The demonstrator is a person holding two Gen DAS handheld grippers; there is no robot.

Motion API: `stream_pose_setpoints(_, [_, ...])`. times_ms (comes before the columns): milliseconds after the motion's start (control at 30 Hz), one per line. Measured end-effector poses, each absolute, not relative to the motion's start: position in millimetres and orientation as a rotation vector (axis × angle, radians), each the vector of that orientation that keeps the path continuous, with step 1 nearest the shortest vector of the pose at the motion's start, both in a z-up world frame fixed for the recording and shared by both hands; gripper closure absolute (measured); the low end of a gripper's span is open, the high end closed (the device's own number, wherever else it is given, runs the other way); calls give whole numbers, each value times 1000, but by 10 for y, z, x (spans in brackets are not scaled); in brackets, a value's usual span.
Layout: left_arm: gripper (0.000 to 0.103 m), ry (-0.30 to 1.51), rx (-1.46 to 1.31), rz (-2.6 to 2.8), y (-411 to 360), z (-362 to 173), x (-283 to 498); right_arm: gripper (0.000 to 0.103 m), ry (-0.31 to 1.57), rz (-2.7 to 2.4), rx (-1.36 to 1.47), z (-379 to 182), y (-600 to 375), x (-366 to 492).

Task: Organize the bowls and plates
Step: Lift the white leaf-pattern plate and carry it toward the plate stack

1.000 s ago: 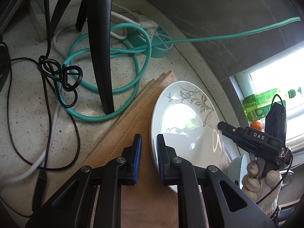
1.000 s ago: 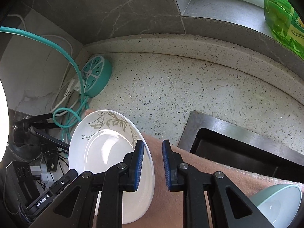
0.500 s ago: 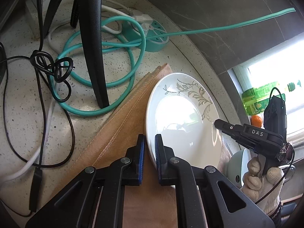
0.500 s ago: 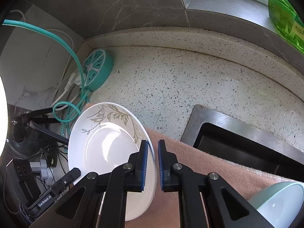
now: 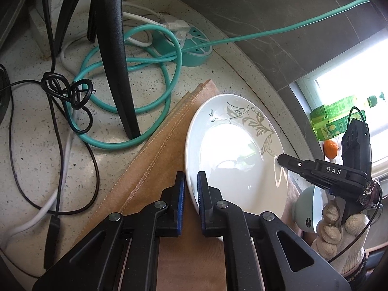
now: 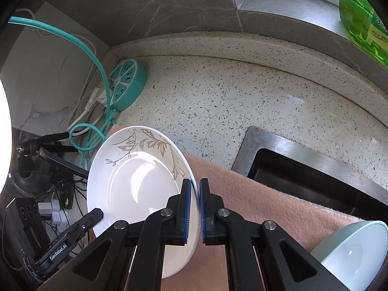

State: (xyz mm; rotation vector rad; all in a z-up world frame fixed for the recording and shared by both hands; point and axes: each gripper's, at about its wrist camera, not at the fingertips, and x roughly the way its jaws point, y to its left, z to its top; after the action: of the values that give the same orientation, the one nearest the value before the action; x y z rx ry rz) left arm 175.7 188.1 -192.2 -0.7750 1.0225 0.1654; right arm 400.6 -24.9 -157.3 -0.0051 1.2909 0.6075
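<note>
A white plate with a grey leaf pattern [image 5: 236,150] is held tilted above a brown cloth mat [image 5: 155,169]. My left gripper [image 5: 191,189] is shut on the plate's left rim. My right gripper [image 6: 195,203] is shut on the plate's opposite rim [image 6: 135,181]. The right gripper also shows in the left wrist view [image 5: 281,158] at the plate's far edge. A pale green bowl [image 6: 351,254] sits on the mat at the right, also in the left wrist view [image 5: 308,208].
A teal round power strip [image 5: 194,46] with a coiled teal cable [image 5: 131,101] and black cables [image 5: 65,92] lies left of the mat. A black tripod leg [image 5: 114,55] stands in the coil. A steel sink [image 6: 315,169] is at the right. Green bottles [image 5: 339,118] stand on the sill.
Both grippers closed onto the plate's opposite rims. The plate has lifted slightly and tilted off the mat.
</note>
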Motion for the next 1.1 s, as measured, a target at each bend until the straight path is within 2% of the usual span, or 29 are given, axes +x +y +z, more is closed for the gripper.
stream_pose_setpoints(600, [95,1031,-739,140,1836,-1823,1498,97,1275,605,-29,-1467,-346,3600])
stream_pose_setpoints(1100, [95,1005,-721,77,1827,-1538,1234,97,1242,583,29,-1242,-528,3162])
